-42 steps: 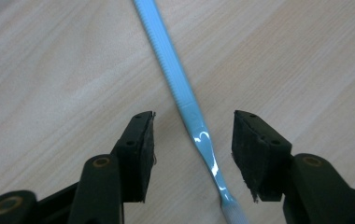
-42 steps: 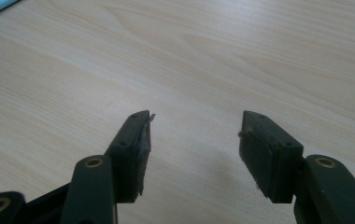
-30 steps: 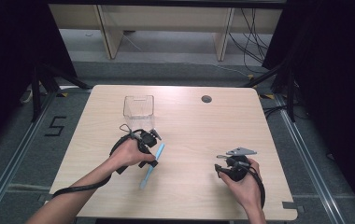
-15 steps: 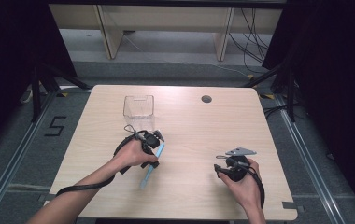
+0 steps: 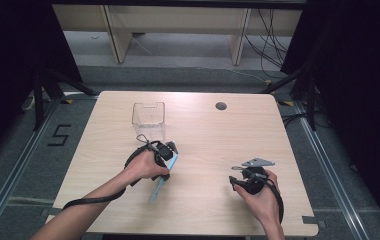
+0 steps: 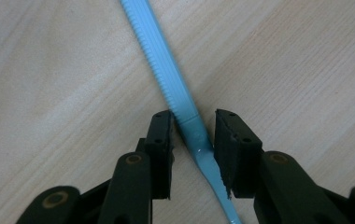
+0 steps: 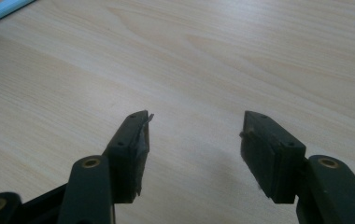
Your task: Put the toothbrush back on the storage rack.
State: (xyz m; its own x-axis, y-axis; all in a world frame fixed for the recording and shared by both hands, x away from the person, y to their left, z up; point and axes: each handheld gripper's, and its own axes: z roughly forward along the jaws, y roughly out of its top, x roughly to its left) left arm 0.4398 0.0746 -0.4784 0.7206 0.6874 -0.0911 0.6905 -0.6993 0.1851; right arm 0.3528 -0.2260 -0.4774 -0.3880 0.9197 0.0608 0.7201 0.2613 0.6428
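The step in hand looks like the pick-up of the light blue toothbrush (image 5: 161, 181), which lies flat on the wooden counter (image 5: 208, 130), on the person's side of the clear plastic box (image 5: 148, 116) and a little to its right, pointing slantwise toward the near edge. The left gripper (image 6: 193, 130) is down over the end of the brush nearer the box; in the left gripper view its jaws have just been closing and now stand narrow, one on each side of the handle where the ribbed part gives way to the smooth neck. A sliver of counter shows on each side of the plastic, so I would say the pads are not yet pressing on it. The right gripper (image 7: 194, 128) sits well off to the right of the box and nearer the person, low over bare wood with its jaws wide and nothing between them. To my eye the next move calls for the left jaws to finish closing squarely on that slim handle, then a straight lift; the brush is thin and lies flush with the counter, so a skewed pinch could make it twist or skid away. The open box stands near enough to be the likely place to drop it.
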